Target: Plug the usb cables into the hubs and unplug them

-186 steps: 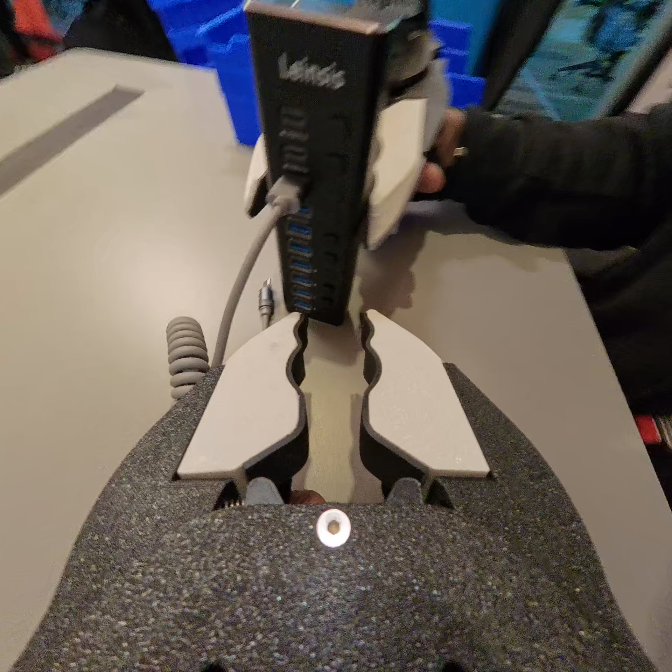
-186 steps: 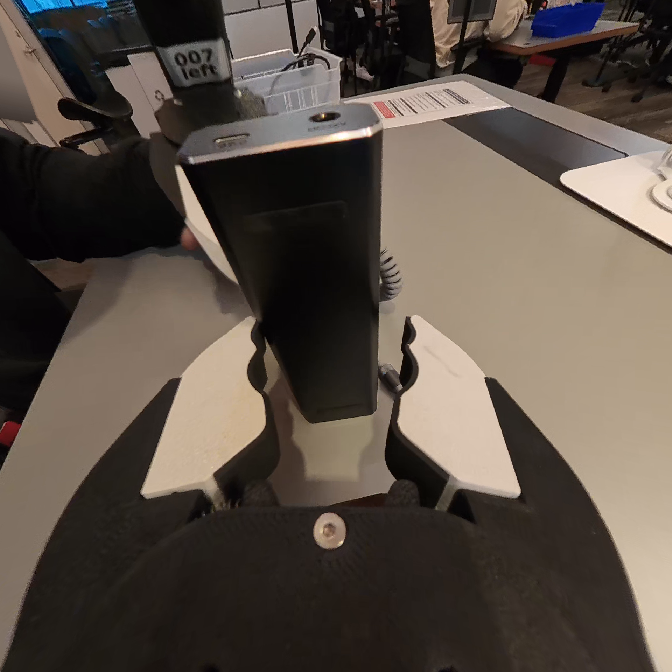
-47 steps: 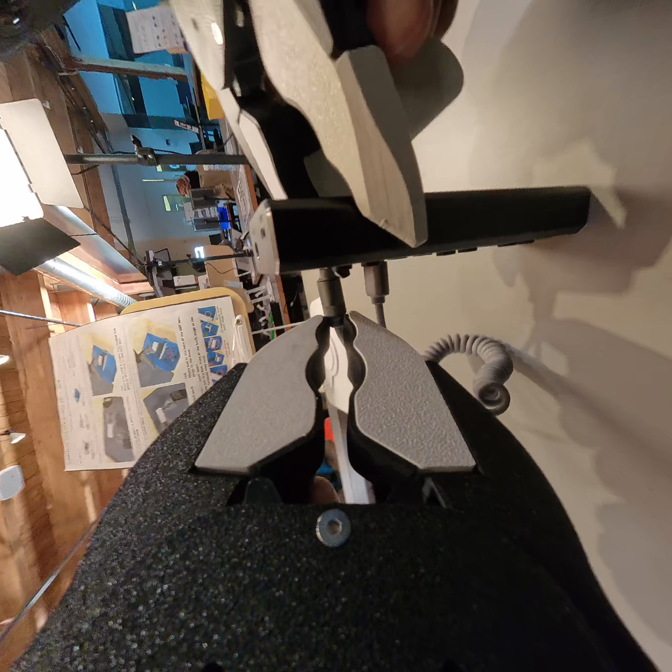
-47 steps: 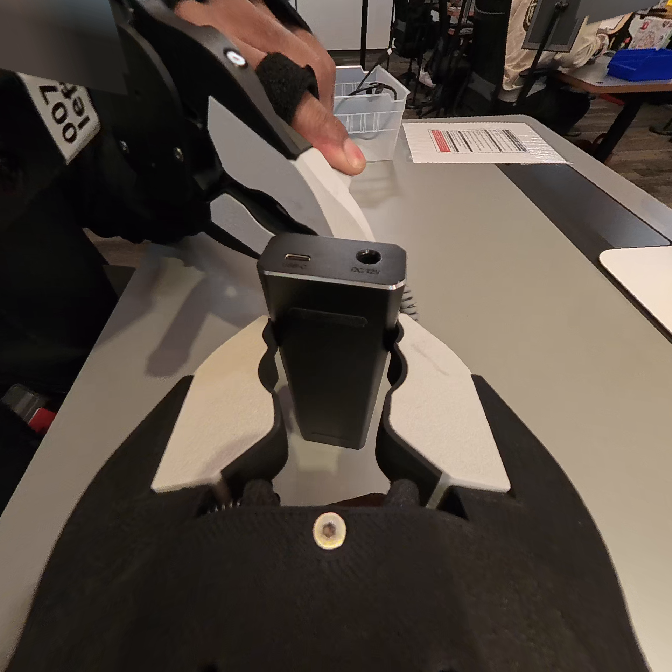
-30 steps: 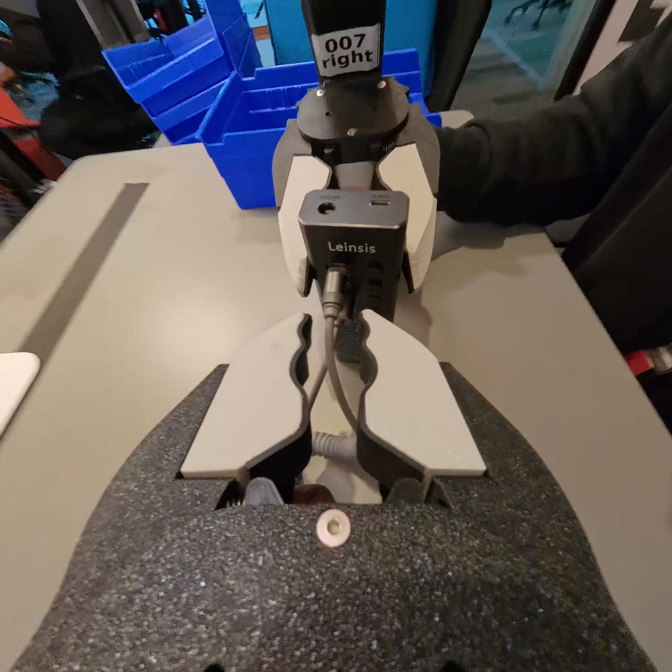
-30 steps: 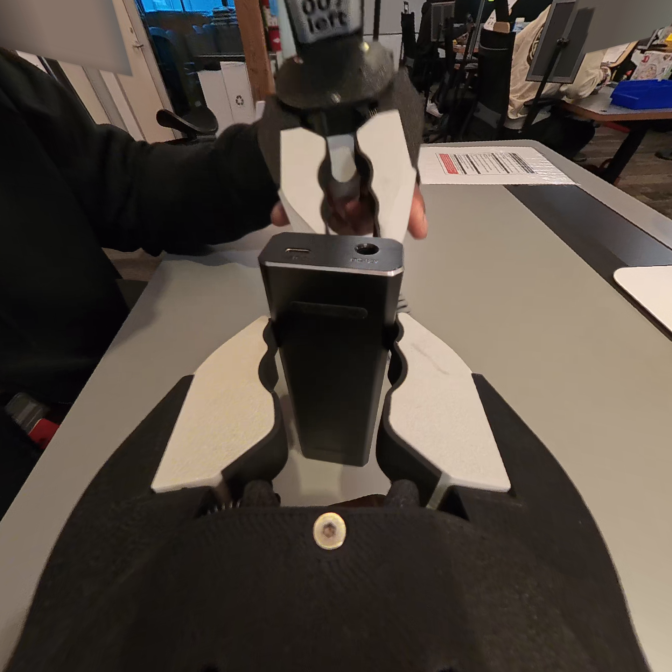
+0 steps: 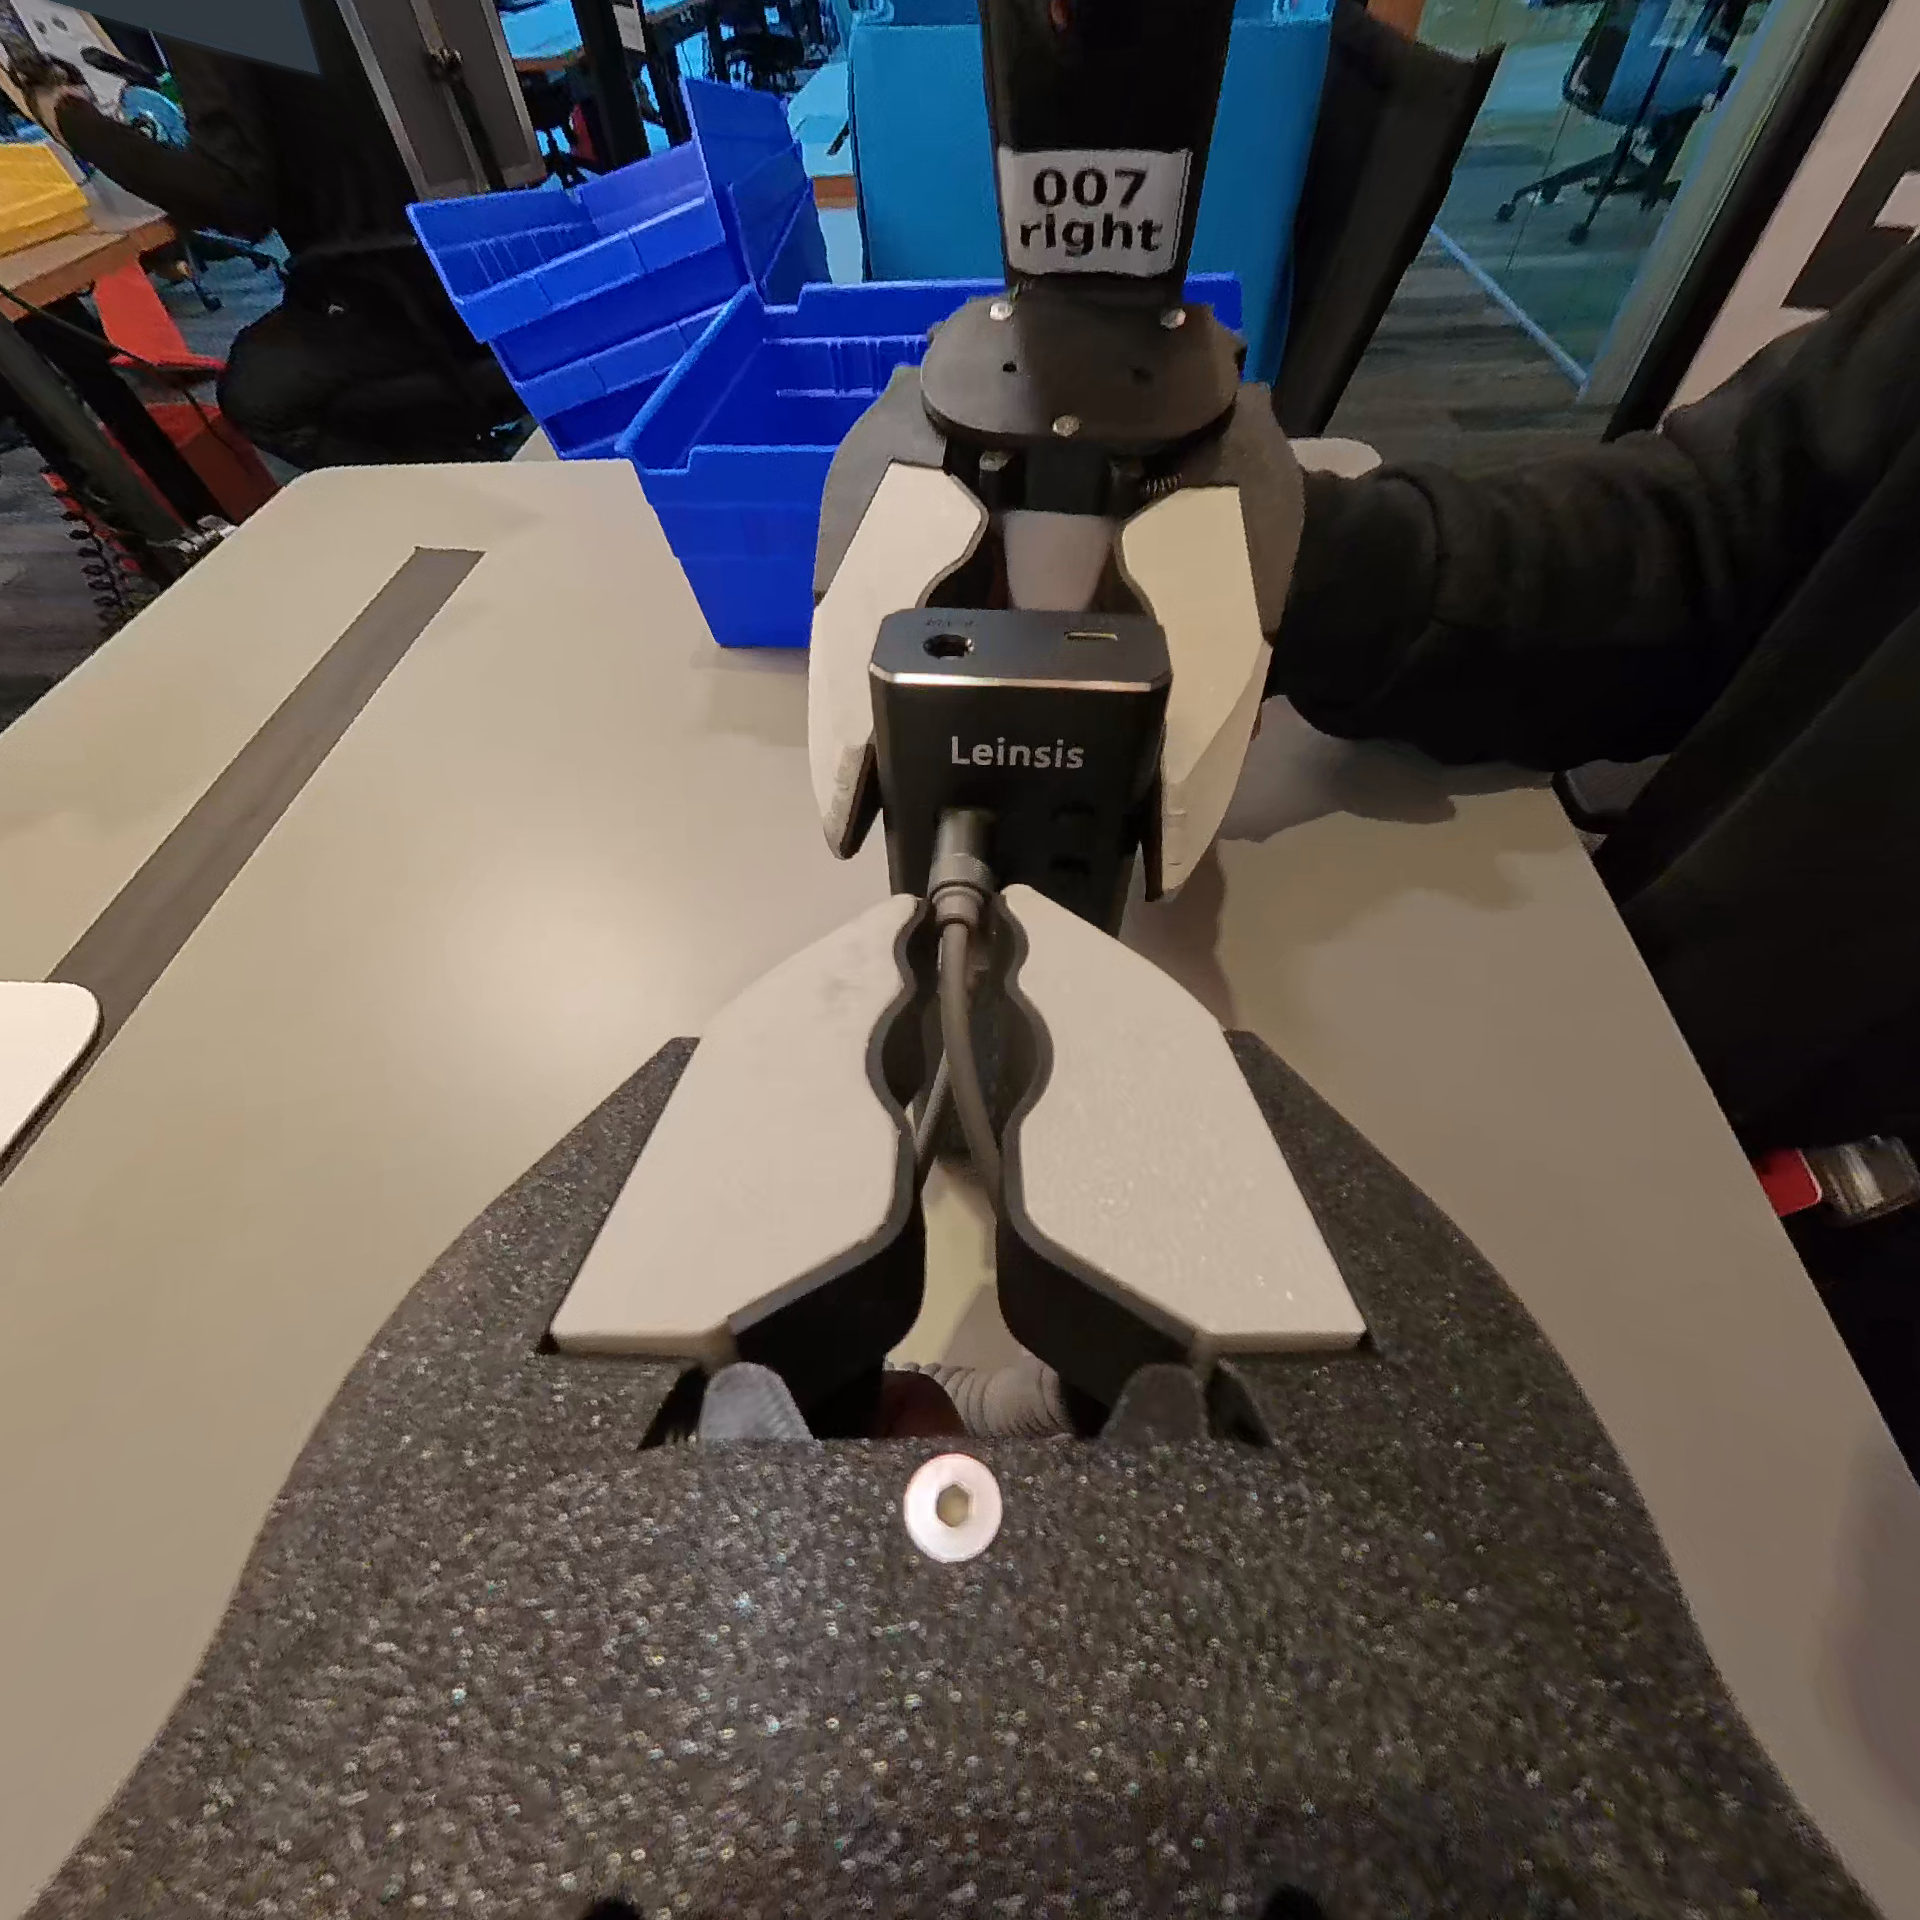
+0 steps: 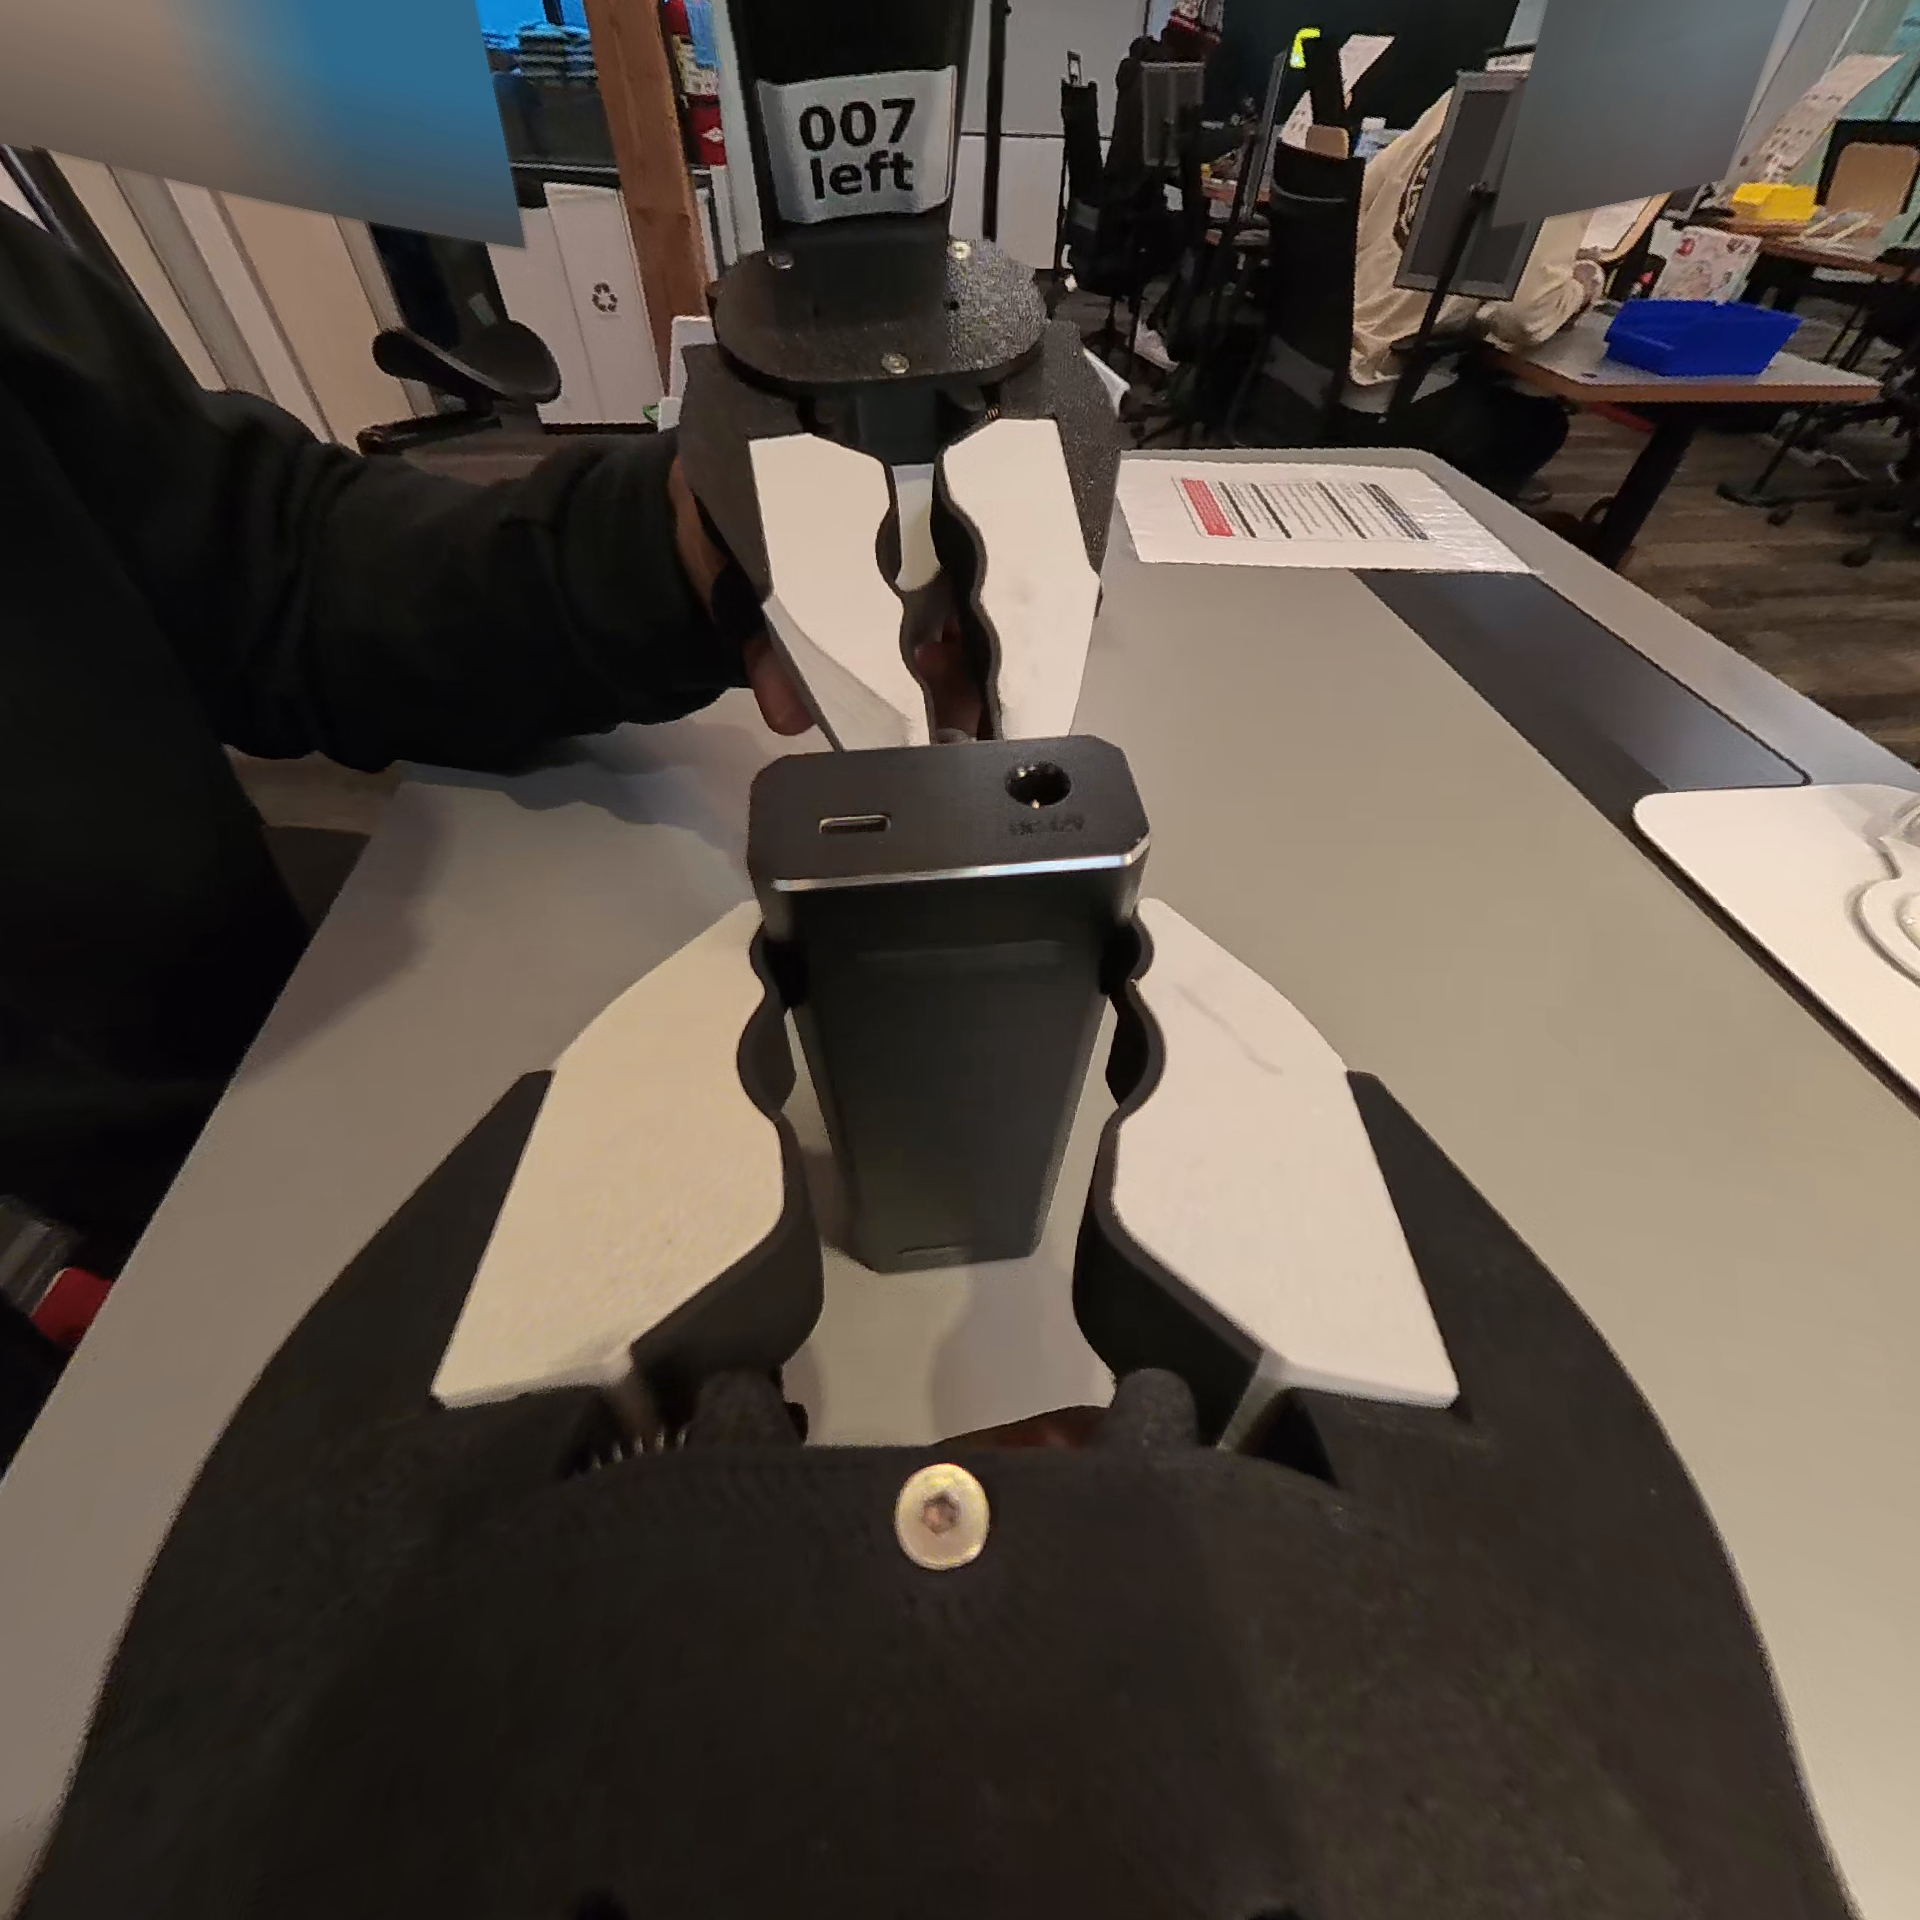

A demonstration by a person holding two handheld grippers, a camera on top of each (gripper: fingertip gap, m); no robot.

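Setting: grey surface (image 7: 436, 831) in an office, blue bins (image 7: 748, 457) at its far edge.
Hub: black hub (image 7: 1013, 769) standing upright on the surface, long axis vertical, port face toward the left gripper.
Right gripper (image 8: 951, 997): fingers clenched on the hub's two narrow sides, steadying it.
Cable: grey usb cable (image 7: 961, 997), plug (image 7: 961, 842) seated in an upper port, cord running back between the left fingers.
Left gripper (image 7: 961, 925): fingers narrowed around the cord just behind the plug; whether they pinch it I cannot tell.
Key relation: plug lies straight ahead of the left fingertips, level with them; likely pull is straight back, away from the hub face.
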